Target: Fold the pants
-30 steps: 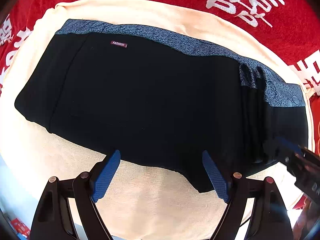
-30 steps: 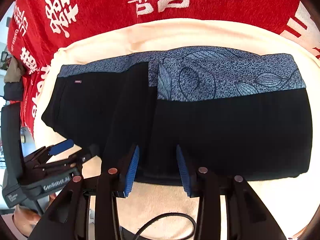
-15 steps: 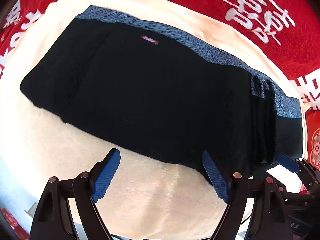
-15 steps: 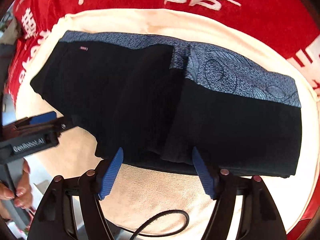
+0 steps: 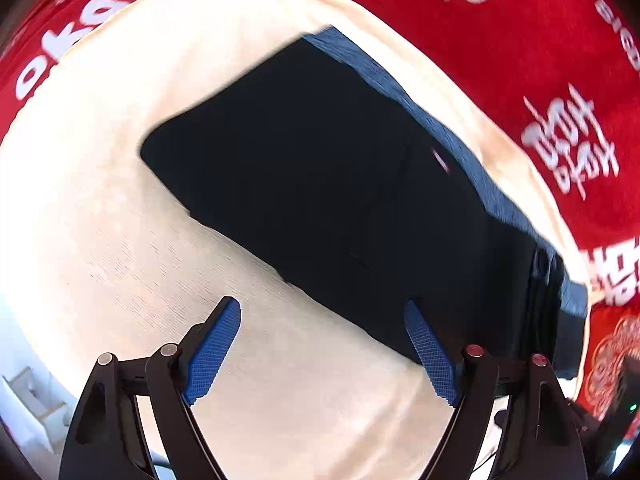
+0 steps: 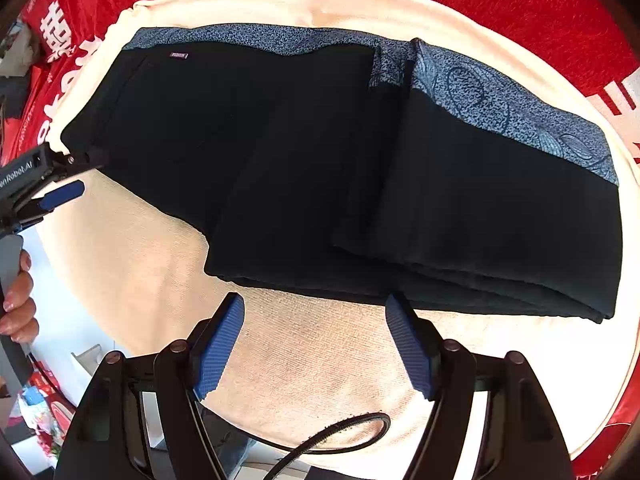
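Blue ribbed pads of the right gripper (image 6: 314, 344) stand wide over the cream cloth (image 6: 320, 360), nothing between them; its jaws have just been opening, and the near hem of the black pants (image 6: 320, 180) lies just beyond the fingertips. A black cable (image 6: 340, 436) loops under this gripper and could snag the cloth if it dips lower. The pants lie across the cloth, their right part already folded over in a thicker stack with the blue patterned waistband (image 6: 500, 104) along the far edge. That loose stack may slide or fan open if a grip takes only the top layer. At the pants' left end the left gripper (image 5: 322, 346) also hangs wide and empty above bare cloth; closing here would pinch cloth, not trousers. Beyond lies the red blanket (image 6: 540, 12) with white characters, under the cloth
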A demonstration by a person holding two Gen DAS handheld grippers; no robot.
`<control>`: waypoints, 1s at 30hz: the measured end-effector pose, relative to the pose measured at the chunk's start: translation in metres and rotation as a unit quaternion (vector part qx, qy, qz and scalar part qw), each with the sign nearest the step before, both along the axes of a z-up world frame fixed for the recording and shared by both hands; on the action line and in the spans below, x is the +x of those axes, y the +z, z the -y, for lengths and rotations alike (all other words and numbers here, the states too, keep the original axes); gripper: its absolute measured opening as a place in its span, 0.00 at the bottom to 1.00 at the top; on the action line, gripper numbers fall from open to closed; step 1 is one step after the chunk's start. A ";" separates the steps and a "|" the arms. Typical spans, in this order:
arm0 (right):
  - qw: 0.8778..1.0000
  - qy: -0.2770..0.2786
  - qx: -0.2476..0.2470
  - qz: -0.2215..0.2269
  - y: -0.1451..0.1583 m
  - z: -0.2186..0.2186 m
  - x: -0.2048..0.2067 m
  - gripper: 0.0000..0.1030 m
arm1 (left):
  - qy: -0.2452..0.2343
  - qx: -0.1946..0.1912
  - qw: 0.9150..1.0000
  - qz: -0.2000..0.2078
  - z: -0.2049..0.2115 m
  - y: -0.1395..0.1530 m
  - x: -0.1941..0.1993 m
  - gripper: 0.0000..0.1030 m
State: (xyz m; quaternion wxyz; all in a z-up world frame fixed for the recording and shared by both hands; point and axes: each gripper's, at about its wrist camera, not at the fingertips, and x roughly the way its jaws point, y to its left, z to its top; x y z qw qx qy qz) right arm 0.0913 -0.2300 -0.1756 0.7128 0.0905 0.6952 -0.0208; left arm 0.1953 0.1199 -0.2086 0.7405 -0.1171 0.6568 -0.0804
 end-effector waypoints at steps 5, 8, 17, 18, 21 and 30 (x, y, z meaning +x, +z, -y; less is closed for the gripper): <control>1.000 -0.003 0.009 -0.022 -0.015 0.000 -0.002 0.74 | 0.030 -0.043 0.999 -0.011 -0.027 -0.007 0.009 0.82; 1.000 0.001 0.010 -0.020 -0.016 -0.001 -0.001 0.74 | 0.047 -0.093 0.995 0.003 -0.022 -0.005 0.014 0.82; 1.000 0.008 0.012 -0.017 -0.026 -0.012 0.003 0.79 | 0.131 -0.241 0.962 0.015 -0.040 -0.020 0.024 0.95; 1.000 0.009 0.012 -0.017 -0.027 -0.013 0.003 0.79 | 0.141 -0.243 0.959 0.015 -0.037 -0.021 0.026 0.95; 1.000 0.011 0.012 -0.016 -0.030 -0.019 0.002 0.80 | 0.140 -0.232 0.962 0.015 -0.024 -0.015 0.035 0.95; 0.999 0.014 0.040 -0.016 -0.013 -0.021 0.007 0.79 | 0.131 -0.161 0.978 0.019 0.013 -0.017 0.049 0.89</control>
